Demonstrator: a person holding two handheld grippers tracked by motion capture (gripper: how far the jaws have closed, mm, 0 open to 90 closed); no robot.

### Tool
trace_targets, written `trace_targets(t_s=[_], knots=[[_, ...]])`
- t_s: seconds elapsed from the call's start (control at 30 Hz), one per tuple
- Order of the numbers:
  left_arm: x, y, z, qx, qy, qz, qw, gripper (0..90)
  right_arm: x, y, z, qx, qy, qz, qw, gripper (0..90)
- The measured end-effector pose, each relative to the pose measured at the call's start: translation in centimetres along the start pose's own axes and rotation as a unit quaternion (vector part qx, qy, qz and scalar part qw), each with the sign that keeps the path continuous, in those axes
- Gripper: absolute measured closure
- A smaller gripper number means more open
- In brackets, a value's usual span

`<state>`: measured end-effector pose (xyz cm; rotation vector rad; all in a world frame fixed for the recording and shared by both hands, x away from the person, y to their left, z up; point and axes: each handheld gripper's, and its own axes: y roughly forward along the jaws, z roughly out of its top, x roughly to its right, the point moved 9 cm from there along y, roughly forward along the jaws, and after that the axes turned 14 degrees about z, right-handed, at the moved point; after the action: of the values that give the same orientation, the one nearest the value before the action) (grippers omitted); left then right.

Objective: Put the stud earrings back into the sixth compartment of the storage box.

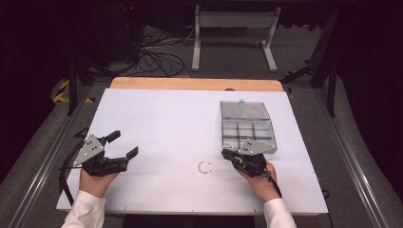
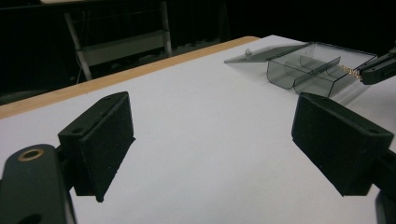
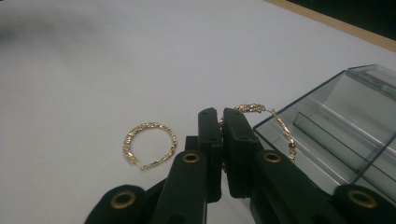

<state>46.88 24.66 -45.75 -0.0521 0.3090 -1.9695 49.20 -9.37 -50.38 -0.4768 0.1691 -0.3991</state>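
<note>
The white counter [image 1: 157, 123] carries a clear plastic compartment box [image 1: 248, 129] at its right side, lid laid back behind it. The box is judged light and rigid, with smooth walls that would slide easily if nudged; its dividers leave small, shallow cells, so whatever is lowered in must be dropped from just above the rim.

The left hand-held gripper [image 1: 126, 144] is held off to the left, well apart from the box, its jaws spread wide with nothing between them. The right hand-held gripper [image 3: 221, 122] is seen just beside the near edge of the box, its jaws pressed together on a thin gold chain bracelet [image 3: 275, 122], which loops out past the pads toward the box wall.

A second gold bracelet [image 3: 148, 144] is left lying flat on the counter, near the right hand-held gripper and apart from the box. Both bracelets are judged very light, limp and fine-linked: no shape is kept when lifted, and a link may slip between the pads. A pinch across the chain itself is best taken mid-length; the clasp end is perhaps what hangs free, though the links are too small for this to be settled.
</note>
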Motion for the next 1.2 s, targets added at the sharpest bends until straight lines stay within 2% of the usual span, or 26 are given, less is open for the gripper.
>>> trace_targets(t_s=[0.3, 0.57, 0.83, 0.9, 1.1, 1.13, 1.2], knots=[[0.1, 0.0, 0.0, 0.000, -0.003, 0.000, 1.0000, 13.6, 2.1, -1.9, -0.1, 0.011, 0.020, -0.041, 0.9989, 86.8], [0.1, 0.0, 0.0, -0.001, -0.003, -0.001, 1.0000, 13.5, 4.4, -4.0, -0.7, 0.020, 0.046, -0.084, 0.9952, 86.8], [0.2, 0.0, -0.1, 0.000, -0.007, -0.002, 1.0000, 13.5, 6.1, -5.5, -1.3, 0.025, 0.073, -0.117, 0.9901, 86.8], [0.2, 0.0, -0.1, -0.002, -0.005, -0.001, 1.0000, 13.5, 6.4, -5.7, -1.4, 0.024, 0.074, -0.122, 0.9895, 86.8], [0.2, 0.0, -0.1, -0.001, -0.005, -0.001, 1.0000, 13.5, 7.7, -6.6, -2.5, 0.020, 0.102, -0.146, 0.9839, 86.7], [0.2, 0.0, -0.1, -0.001, -0.005, -0.001, 1.0000, 13.4, 8.1, -6.8, -2.8, 0.019, 0.108, -0.153, 0.9822, 86.8], [0.1, 0.0, -0.1, -0.001, -0.002, 0.000, 1.0000, 13.5, 8.2, -6.9, -3.0, 0.017, 0.111, -0.156, 0.9814, 86.8]])
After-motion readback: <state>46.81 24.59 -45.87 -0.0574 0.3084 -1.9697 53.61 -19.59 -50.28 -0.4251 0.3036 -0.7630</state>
